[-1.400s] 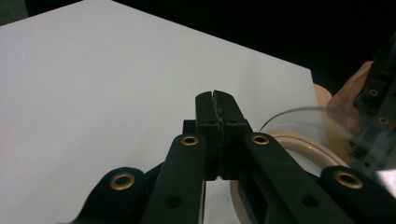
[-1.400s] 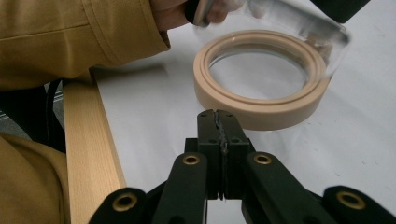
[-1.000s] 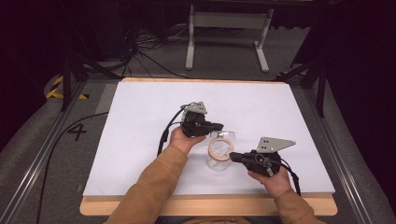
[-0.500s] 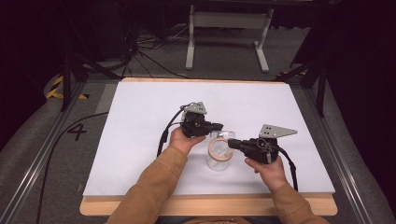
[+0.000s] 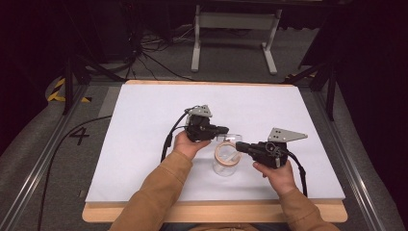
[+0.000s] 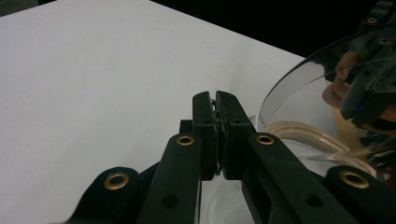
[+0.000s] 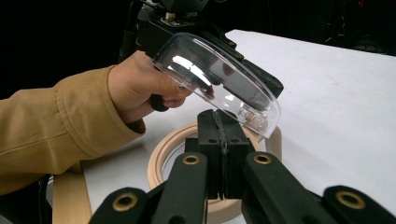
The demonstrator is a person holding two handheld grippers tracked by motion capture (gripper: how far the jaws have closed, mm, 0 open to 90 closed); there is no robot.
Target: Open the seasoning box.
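A clear jar (image 5: 225, 166) with a beige rim (image 5: 217, 155) (image 7: 163, 163) stands on the white table sheet (image 5: 144, 144). Its clear lid (image 5: 232, 138) (image 7: 210, 74) (image 6: 299, 84) is tilted up over the mouth. My left gripper (image 5: 225, 130) (image 6: 217, 100) reaches the lid from the left; its jaws have just been opening a little, a narrow slit with the lid's thin edge between them. My right gripper (image 5: 239, 146) (image 7: 219, 116) is shut, its tips over the rim's right side; whether they pinch it I cannot tell.
The sheet lies on a wooden board (image 5: 211, 214) with bare room all around the jar. A metal stand (image 5: 231, 21) is on the floor beyond the far edge. A black cable (image 5: 53, 159) runs along the floor at the left.
My right gripper has moved up and left from the near right until its tips reach the jar's rim. The left hand has stayed in place at the lid.
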